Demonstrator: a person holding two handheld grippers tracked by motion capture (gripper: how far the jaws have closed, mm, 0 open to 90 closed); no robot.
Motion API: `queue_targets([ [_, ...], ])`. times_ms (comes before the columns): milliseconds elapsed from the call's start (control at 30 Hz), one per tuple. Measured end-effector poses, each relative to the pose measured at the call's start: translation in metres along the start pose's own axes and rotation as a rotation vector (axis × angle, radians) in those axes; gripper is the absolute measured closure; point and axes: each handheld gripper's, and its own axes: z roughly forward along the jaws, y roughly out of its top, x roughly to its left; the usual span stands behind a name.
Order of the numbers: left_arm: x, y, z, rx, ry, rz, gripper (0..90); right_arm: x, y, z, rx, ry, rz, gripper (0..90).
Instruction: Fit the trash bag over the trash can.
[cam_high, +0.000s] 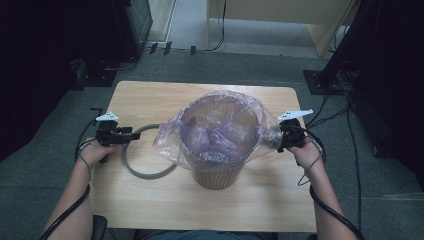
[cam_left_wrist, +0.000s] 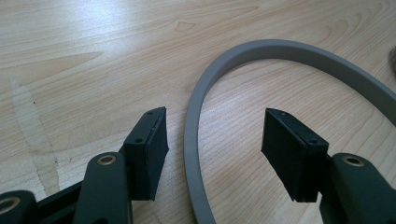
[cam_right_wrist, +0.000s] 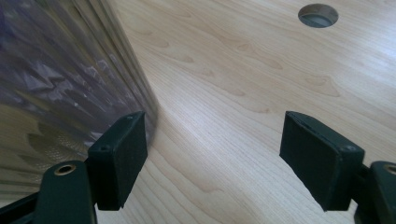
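Left gripper (cam_high: 131, 135) at nine o'clock, jaws spread wide and released – grey ring (cam_high: 145, 172) running between the pads in the left gripper view, touching neither, lying flat on the table (cam_high: 150, 95). Ring's far side tucked against the bin (cam_high: 218, 172) at centre. Right gripper (cam_high: 281, 140) at three o'clock, jaws parted, nothing clamped – left pad just beside the bag (cam_high: 220, 125) draped over the bin's rim. Bare wood from ten to two o'clock; more open board along six o'clock. Cable hole (cam_right_wrist: 318, 15) at one o'clock in the right gripper view. No readable writing anywhere.
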Motion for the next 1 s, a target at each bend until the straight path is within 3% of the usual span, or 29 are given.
queue_targets([
  [267,0.001,-0.002,0.001,0.001,0.0,-0.003,39.7,0.001,-0.012,0.015,0.004,0.006,0.008,23.2],
  [700,0.001,-0.004,0.001,0.004,0.01,0.006,39.0,0.003,-0.031,0.044,0.036,0.023,-0.019,23.1],
  [1000,0.001,-0.005,0.002,0.008,0.016,0.014,38.7,0.003,-0.042,0.058,0.029,0.009,0.009,22.9],
])
